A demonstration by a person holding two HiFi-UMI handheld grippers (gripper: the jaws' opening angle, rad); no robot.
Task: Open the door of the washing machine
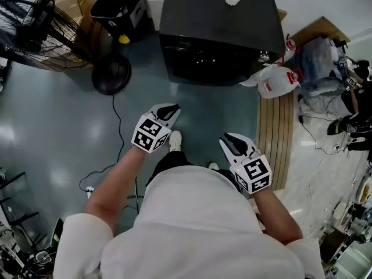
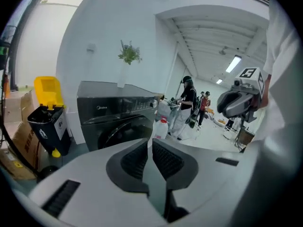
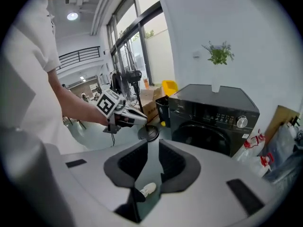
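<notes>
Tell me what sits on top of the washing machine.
A white vase holding a green sprig stands near the back edge of the washing machine. Only the lid beneath the vase is covered.

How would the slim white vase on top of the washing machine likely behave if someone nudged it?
The vase is tall and narrow, upright on the flat top of the washing machine, so a nudge would probably tip it rather than slide it. Holding only a thin sprig, it is likely light. It may be breakable; its material is unclear.
</notes>
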